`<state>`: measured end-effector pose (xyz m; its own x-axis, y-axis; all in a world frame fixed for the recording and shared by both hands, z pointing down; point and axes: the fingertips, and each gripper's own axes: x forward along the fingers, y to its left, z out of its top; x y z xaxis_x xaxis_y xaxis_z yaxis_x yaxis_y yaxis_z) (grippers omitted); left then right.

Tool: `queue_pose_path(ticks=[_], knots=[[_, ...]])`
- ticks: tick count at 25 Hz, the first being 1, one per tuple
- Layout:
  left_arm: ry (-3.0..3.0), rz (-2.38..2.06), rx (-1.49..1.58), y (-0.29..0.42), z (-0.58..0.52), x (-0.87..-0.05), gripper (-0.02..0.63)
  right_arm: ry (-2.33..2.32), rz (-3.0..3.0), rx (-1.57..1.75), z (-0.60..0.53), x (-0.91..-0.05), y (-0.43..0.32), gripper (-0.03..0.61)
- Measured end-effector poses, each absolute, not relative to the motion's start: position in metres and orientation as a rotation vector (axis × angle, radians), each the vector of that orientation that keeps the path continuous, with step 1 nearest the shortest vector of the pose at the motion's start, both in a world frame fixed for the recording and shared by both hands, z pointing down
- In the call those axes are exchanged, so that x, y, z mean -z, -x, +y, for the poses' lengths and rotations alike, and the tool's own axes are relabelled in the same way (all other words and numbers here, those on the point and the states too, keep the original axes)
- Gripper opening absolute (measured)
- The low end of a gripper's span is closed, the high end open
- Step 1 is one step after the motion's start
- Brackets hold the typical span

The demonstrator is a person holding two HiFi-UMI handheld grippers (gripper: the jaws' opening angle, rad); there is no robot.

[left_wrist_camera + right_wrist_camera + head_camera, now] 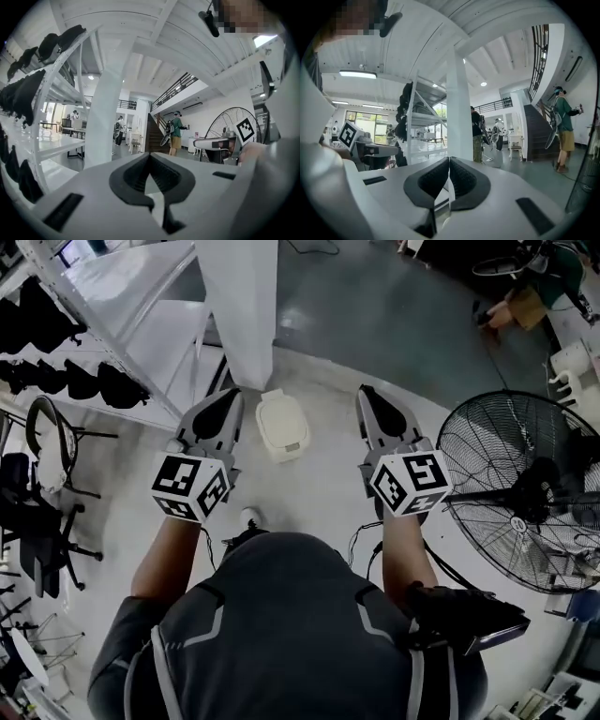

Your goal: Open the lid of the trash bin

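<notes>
The small white trash bin (282, 425) stands on the pale floor at the foot of a white pillar, seen from above in the head view, its lid down. My left gripper (228, 397) hovers just to its left and my right gripper (367, 393) just to its right, both above floor level and apart from the bin. Each gripper has its jaws closed together with nothing between them. In the left gripper view the left gripper (150, 155) points out level across the hall, and so does the right gripper (449, 159) in its own view. The bin shows in neither gripper view.
A white pillar (239, 306) rises right behind the bin. A large black floor fan (525, 493) stands to the right, with cables on the floor near it. White racks with dark caps (66, 376) and a black chair (37, 512) are on the left. People (175, 133) stand far off.
</notes>
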<state>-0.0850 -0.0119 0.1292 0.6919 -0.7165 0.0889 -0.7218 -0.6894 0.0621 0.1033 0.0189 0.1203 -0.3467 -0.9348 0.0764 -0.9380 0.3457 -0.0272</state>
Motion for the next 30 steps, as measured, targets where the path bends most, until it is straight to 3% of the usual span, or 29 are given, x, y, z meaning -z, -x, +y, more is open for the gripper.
queue_pose_path(ticks=[14, 30], knots=[[-2.785, -1.057, -0.127, 0.118, -0.089, -0.171, 0.008, -1.811, -2.425, -0.18, -0.045, -0.156, -0.063, 0.028], [-2.625, -1.135, -0.369, 0.07, -0.162, -0.28, 0.008, -1.556, -2.443, -0.401, -0.151, -0.28, -0.1, 0.028]])
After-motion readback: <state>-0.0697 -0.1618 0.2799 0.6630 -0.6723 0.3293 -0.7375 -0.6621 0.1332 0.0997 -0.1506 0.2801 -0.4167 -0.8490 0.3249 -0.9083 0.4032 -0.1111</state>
